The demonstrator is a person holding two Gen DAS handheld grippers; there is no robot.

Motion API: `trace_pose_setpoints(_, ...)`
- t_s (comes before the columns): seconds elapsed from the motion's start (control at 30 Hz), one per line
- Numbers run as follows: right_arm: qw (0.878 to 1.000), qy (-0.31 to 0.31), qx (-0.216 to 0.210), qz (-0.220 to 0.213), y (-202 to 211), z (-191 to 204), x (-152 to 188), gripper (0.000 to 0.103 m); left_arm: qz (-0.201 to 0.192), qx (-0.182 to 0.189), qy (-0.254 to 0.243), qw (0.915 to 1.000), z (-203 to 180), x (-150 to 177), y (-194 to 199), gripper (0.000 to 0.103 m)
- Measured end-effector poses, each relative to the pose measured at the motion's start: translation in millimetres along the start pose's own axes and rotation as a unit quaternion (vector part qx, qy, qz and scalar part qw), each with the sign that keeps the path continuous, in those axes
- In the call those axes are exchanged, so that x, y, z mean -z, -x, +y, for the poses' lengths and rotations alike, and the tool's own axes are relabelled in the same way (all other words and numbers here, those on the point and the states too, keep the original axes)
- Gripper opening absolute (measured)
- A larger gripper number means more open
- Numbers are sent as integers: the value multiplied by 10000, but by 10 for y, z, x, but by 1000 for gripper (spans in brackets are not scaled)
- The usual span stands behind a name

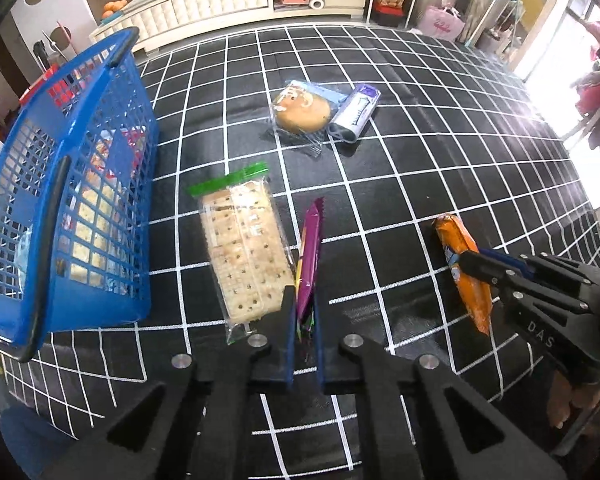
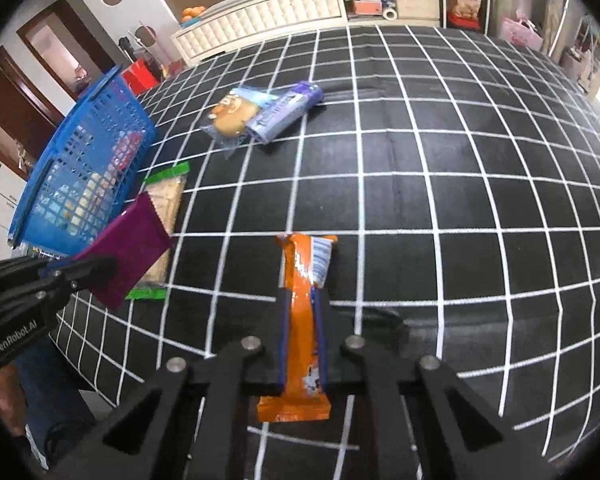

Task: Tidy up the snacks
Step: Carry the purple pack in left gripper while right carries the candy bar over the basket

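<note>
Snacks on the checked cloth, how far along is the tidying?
Done: several packets already sit in the blue basket. In hand: the left gripper pinches the purple packet, the right gripper the orange packet. Left: the cracker pack, the bun and the silver-purple packet.

To my left the blue basket walls off that side, its near wall rising above the checked cloth. The cracker pack lies just beside it, narrowing the gap. Farther out, the bun and purple packet lie touching; right of them the cloth is open.
</note>
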State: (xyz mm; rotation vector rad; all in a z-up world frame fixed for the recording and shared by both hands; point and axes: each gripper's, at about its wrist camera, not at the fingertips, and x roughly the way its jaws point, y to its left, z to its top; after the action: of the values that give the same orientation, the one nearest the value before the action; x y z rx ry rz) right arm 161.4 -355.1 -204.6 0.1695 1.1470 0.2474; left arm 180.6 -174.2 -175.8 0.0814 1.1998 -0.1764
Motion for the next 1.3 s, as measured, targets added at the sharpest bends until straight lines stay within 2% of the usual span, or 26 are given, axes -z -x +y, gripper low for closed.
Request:
trace_pose_setpoints(0.23,9997,132,64,-189,260,248,-100,14,-238,226,-86,9994,89,33,327,7)
trace_pose_setpoints(0.43,9984,414,102,-375,464,592,-255,14,-606,317,-151,9975,261,13,686,7)
trace_pose_setpoints(0.7,9935,912,0,-679,685,1201,-539,14,-1034,422,-102,9937,700,9,1228,7)
trace_pose_setpoints(0.87,9903,1161,-156,-752,692,1535,-698,14,-1303,340,-59,9909,1033,-31,1544,7)
trace_pose_setpoints(1.07,9868,1382,-425,-727,596,1940,-888,14,-1342,122,-28,9909,1407,-131,1624,7)
trace_pose_setpoints(1.3,9835,1613,-500,-647,352,2412,-1192,14,-1243,-61,76,9922,1791,-280,1527,7)
